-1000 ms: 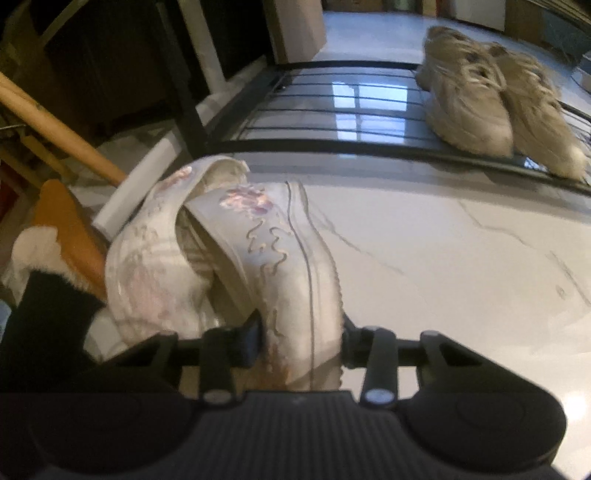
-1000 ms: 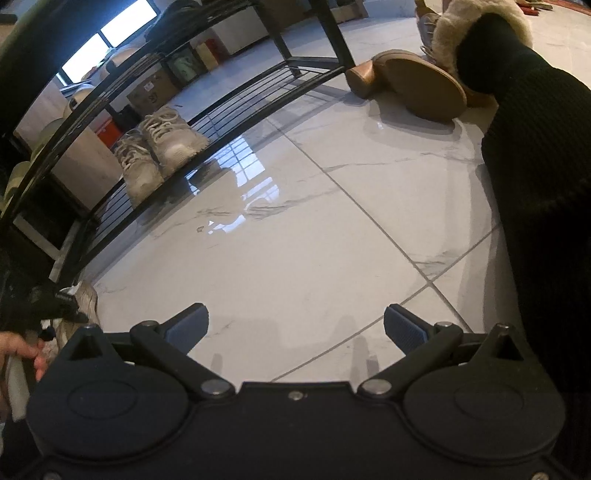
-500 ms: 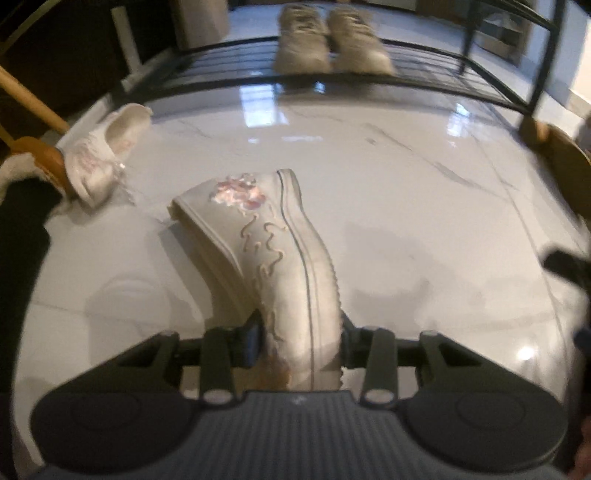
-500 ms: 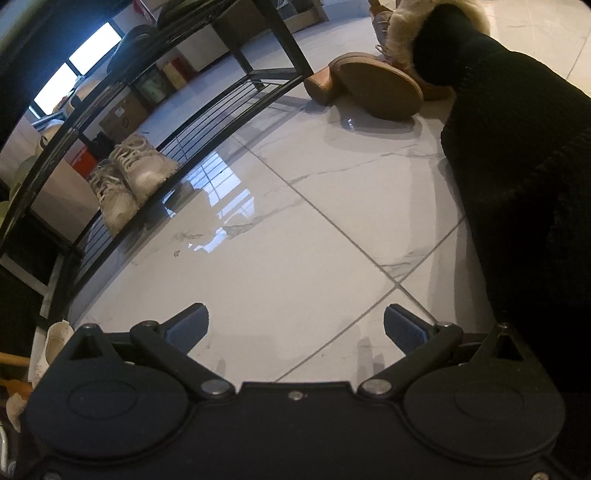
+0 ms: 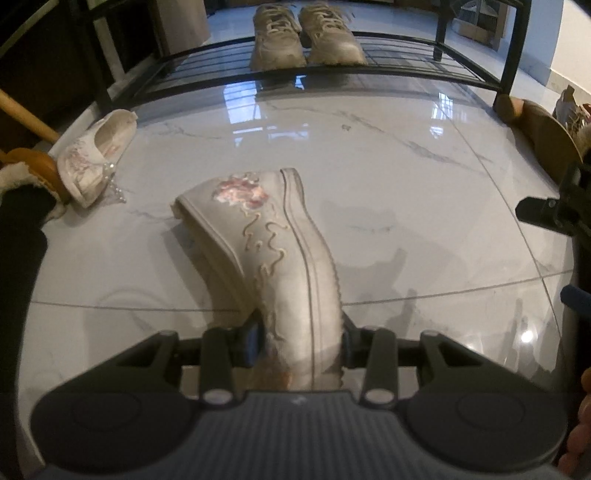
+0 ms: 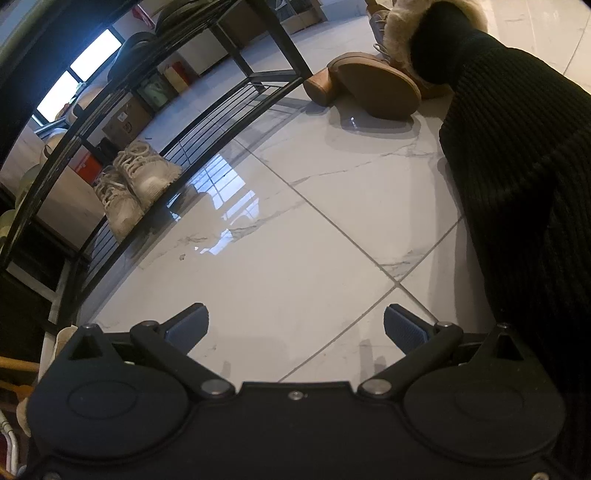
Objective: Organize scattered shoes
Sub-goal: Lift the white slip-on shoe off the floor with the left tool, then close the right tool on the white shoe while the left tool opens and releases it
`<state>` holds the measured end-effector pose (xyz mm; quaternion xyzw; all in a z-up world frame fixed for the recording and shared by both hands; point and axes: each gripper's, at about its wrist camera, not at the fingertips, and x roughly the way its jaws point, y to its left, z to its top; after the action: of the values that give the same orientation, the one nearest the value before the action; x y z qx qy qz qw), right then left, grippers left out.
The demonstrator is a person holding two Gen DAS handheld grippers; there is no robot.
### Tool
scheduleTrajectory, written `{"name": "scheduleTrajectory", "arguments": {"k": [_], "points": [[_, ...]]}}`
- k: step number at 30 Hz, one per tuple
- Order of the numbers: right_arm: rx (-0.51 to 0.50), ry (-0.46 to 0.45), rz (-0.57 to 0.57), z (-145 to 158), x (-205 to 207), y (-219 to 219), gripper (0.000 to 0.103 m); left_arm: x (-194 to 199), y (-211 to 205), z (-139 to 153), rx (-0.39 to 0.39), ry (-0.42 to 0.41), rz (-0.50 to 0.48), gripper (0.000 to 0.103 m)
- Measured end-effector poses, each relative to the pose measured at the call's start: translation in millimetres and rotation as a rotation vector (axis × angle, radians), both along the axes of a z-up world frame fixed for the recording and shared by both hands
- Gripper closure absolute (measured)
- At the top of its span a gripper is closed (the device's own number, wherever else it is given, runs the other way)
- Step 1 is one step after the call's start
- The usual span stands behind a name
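Note:
My left gripper (image 5: 299, 338) is shut on a white embroidered shoe (image 5: 273, 251) with a pink flower, held on its side above the marble floor. Its mate (image 5: 96, 157) lies on the floor at the far left. A pair of beige sneakers (image 5: 306, 35) stands on the bottom shelf of the black shoe rack (image 5: 388, 70) ahead; they also show in the right wrist view (image 6: 135, 184). My right gripper (image 6: 293, 326) is open and empty over bare floor, and part of it shows at the right edge of the left wrist view (image 5: 554, 210).
The person's tan fur-trimmed boots (image 6: 373, 88) and black-clad legs (image 6: 517, 184) stand to the right. A wooden pole (image 5: 26, 118) leans at the far left. Cardboard boxes (image 6: 125, 118) sit behind the rack.
My left gripper has lifted the white shoe away from its mate and swung right, now facing the rack and sneakers. The right gripper tilted slightly, still open.

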<state>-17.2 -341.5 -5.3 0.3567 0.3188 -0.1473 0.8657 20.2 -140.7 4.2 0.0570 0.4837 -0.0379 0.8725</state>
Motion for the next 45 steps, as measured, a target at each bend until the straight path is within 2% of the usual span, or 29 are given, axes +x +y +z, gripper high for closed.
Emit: {"name": "scheduleTrajectory", "arguments": {"k": [6, 9, 10, 11, 13, 15, 18, 21, 24, 26, 29, 32, 34, 36, 39, 42, 45], "points": [[-0.006, 0.004, 0.001, -0.4, 0.9, 0.2, 0.000, -3.7, 4.7, -0.2, -0.001, 0.005, 0.011, 0.063], [-0.017, 0.005, 0.005, -0.1, 0.6, 1.3, 0.000, -8.2, 10.7, -0.3, -0.006, 0.011, 0.033, 0.057], [-0.019, 0.005, 0.006, -0.2, 0.4, 1.5, 0.000, -9.8, 14.2, -0.3, -0.016, 0.015, 0.050, 0.048], [-0.020, 0.006, 0.007, -0.4, 0.1, 1.6, 0.000, -11.0, 18.5, 2.6, -0.031, 0.010, 0.065, 0.024], [-0.026, 0.008, 0.011, -0.4, -0.2, 2.5, 0.000, -13.6, 27.1, 12.1, -0.060, -0.011, 0.092, 0.003], [-0.045, -0.004, 0.014, 2.4, -2.0, 4.3, 0.000, -16.1, 35.6, 21.6, -0.090, -0.033, 0.119, 0.003], [-0.127, -0.069, 0.044, 13.9, -7.5, 13.1, 0.000, -21.3, 50.1, 39.0, -0.133, -0.085, 0.168, 0.003], [-0.208, -0.149, 0.107, 26.9, -13.6, 25.9, 0.000, -29.9, 80.9, 62.4, -0.184, -0.181, 0.280, 0.001], [-0.317, -0.211, 0.191, 38.4, -19.5, 45.0, 0.000, -36.0, 114.7, 70.0, -0.167, -0.232, 0.404, 0.001], [-0.399, -0.259, 0.286, 44.9, -23.5, 64.9, 0.000, -37.6, 133.3, 64.7, -0.142, -0.220, 0.442, 0.001], [-0.515, -0.331, 0.479, 51.7, -32.5, 103.0, 0.000, -42.4, 167.5, 47.0, -0.102, -0.149, 0.512, 0.001], [-0.646, -0.381, 0.718, 51.0, -42.7, 146.4, 0.000, -46.5, 201.7, 29.5, -0.184, -0.044, 0.611, 0.001], [-0.732, -0.387, 0.853, 45.5, -48.1, 172.2, 0.000, -46.8, 213.6, 25.6, -0.240, -0.043, 0.644, 0.001], [-0.792, -0.371, 0.964, 38.3, -50.5, 192.7, 0.003, -46.3, 218.5, 26.3, -0.252, -0.076, 0.639, 0.001], [-0.831, -0.346, 1.068, 31.1, -52.2, 211.4, 0.007, -45.6, 219.5, 24.2, -0.259, -0.085, 0.620, 0.001], [-0.872, -0.262, 1.160, 19.0, -50.2, 229.5, 0.028, -42.0, 223.4, 17.8, -0.281, -0.062, 0.629, 0.001], [-0.934, -0.243, 1.164, 13.9, -52.4, 236.8, 0.034, -42.8, 226.7, 12.4, -0.293, -0.047, 0.650, 0.001]]}}
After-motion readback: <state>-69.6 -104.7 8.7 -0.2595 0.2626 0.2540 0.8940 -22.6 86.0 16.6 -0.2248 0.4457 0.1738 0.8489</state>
